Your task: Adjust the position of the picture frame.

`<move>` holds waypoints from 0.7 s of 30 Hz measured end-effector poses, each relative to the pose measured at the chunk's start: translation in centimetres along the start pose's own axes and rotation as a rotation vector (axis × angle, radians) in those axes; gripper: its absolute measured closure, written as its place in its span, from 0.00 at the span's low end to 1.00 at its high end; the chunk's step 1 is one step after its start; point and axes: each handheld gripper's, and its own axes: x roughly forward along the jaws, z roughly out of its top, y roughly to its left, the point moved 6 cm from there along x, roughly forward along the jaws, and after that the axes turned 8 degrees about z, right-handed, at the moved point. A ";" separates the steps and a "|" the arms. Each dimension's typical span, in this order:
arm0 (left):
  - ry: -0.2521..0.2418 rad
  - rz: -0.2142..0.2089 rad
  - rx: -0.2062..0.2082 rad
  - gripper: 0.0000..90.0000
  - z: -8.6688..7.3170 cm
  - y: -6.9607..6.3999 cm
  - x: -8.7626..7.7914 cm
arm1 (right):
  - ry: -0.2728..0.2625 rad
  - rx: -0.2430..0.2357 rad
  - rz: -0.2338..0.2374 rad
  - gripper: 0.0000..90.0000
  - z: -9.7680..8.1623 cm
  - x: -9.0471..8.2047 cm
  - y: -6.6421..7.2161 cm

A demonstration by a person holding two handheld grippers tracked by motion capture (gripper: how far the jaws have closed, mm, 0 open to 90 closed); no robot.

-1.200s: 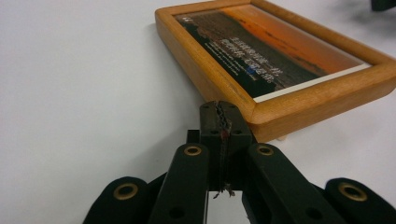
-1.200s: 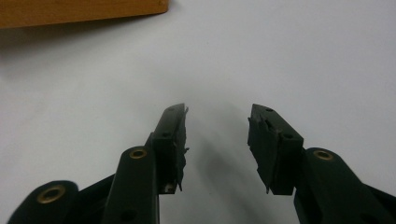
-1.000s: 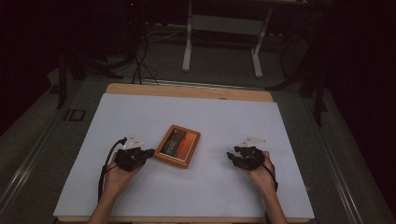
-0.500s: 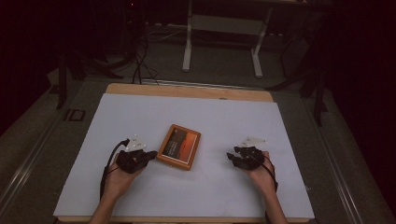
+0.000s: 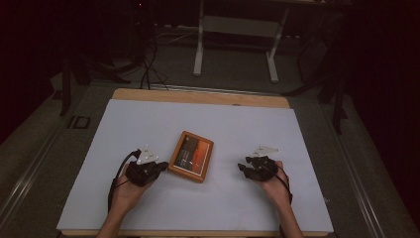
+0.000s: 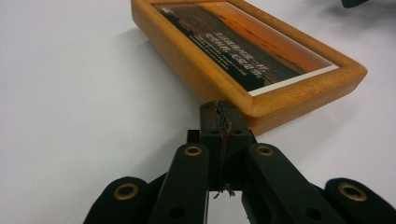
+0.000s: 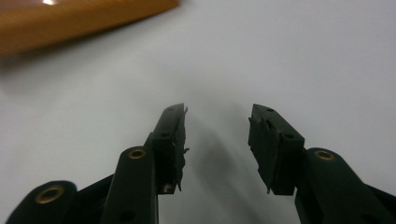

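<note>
- Desk [image 5: 148,124]: wooden top under a white sheet that covers nearly all of it; a bare wood strip shows along the far edge. Dark floor, cables and a stand's legs lie beyond.
- Picture frame [image 5: 191,156]: lies flat, face up, slightly nearer the near edge than the far edge and about midway between the left and right edges, turned a little askew. Light wooden border, orange-and-dark landscape print with a white margin. Lying flat probably leaves its raised sides as the only place to catch it.
- Writing: a few lines of pale text on the dark band of the print [image 6: 233,51]; too small and oblique to read. No brand visible.
- Left gripper [image 5: 159,167]: just beside the frame's near left corner, held low. In the left gripper view the jaws are clenched together on nothing, tips at the frame's corner, touching or nearly so. Likely placed to nudge or steady the frame, not to grasp it.
- Right gripper [image 5: 242,168]: resting on the white sheet, well apart from the frame on its right side. Jaws released, a clear gap with bare sheet between them; apparently waiting.
</note>
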 end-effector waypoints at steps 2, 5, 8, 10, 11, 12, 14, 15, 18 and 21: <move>0.001 -0.003 0.009 0.99 0.1 -0.2 0.1 | -0.006 -0.008 0.018 0.61 0.3 0.1 0.6; -0.006 -0.010 0.020 0.99 0.3 -0.7 0.0 | -0.012 -0.030 0.033 0.61 0.8 0.1 1.4; -0.009 -0.014 0.038 0.99 0.6 -1.2 -0.1 | -0.017 -0.038 0.042 0.61 1.0 0.1 1.7; -0.011 -0.018 0.046 0.99 0.7 -1.5 -0.2 | -0.020 -0.037 0.044 0.61 1.1 0.0 1.8; -0.012 -0.019 0.048 0.99 0.7 -1.5 -0.2 | -0.020 -0.037 0.045 0.61 1.1 0.0 1.8; -0.013 -0.019 0.047 0.99 0.8 -1.6 -0.2 | -0.019 -0.037 0.044 0.61 1.0 0.0 1.8; -0.013 -0.029 0.040 0.99 0.7 -1.6 -0.3 | -0.017 -0.034 0.044 0.61 1.0 0.0 1.8; -0.012 -0.036 0.040 0.99 0.7 -1.6 -0.3 | -0.016 -0.032 0.044 0.61 0.9 0.0 1.8; -0.010 -0.042 0.037 0.99 0.6 -1.6 -0.4 | -0.017 -0.030 0.049 0.61 1.0 -0.1 1.8; -0.011 -0.037 0.030 0.97 0.6 -1.6 -0.4 | -0.024 -0.027 0.069 0.61 1.1 -0.2 2.2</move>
